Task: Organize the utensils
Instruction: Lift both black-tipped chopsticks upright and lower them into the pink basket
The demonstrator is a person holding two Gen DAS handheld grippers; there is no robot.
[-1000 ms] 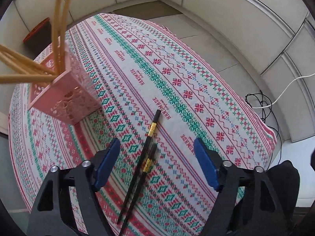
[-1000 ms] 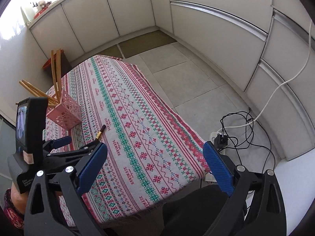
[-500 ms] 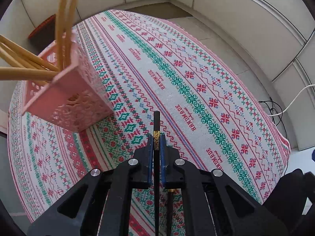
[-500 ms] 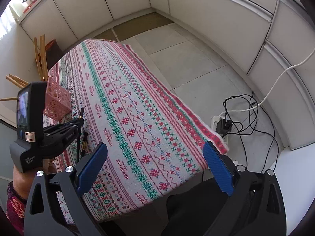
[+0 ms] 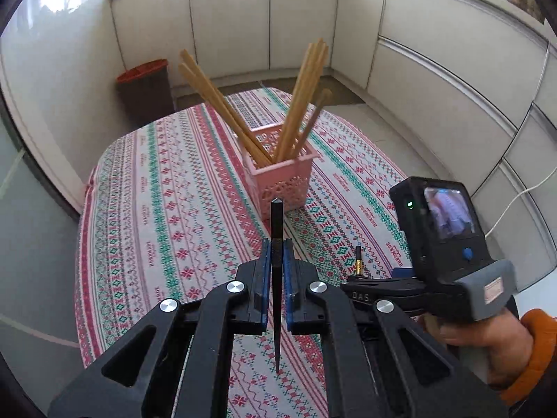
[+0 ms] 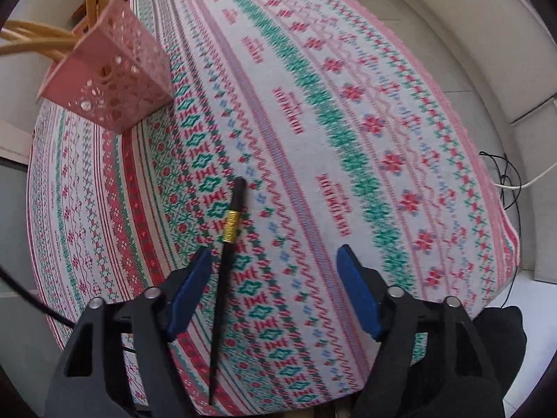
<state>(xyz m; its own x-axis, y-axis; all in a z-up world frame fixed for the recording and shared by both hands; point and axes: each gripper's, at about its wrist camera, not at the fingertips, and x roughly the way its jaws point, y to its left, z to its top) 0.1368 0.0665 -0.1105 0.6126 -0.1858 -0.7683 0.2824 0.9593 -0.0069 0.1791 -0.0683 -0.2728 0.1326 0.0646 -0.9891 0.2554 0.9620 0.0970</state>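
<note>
My left gripper [image 5: 276, 256] is shut on a black chopstick [image 5: 277, 230] and holds it above the patterned tablecloth [image 5: 167, 216], its blunt end pointing toward a pink lattice basket [image 5: 282, 174] holding several wooden chopsticks [image 5: 299, 104]. My right gripper [image 6: 275, 271] is open and low over a second black chopstick [image 6: 226, 244] with a gold band, which lies on the cloth between the fingers, close to the left finger [image 6: 188, 289]. The basket [image 6: 111, 80] stands at the upper left of the right wrist view. The right gripper also shows in the left wrist view [image 5: 400, 275].
A dark bin with a red rim [image 5: 144, 87] stands on the floor beyond the table. White cabinets [image 5: 435, 55] curve around the room. Black and white cables [image 6: 511, 181] lie on the floor past the table's right edge [image 6: 501, 209].
My left gripper has lifted the black chopstick off the cloth and turned toward the basket. My right gripper has come down over the second chopstick, still open.
</note>
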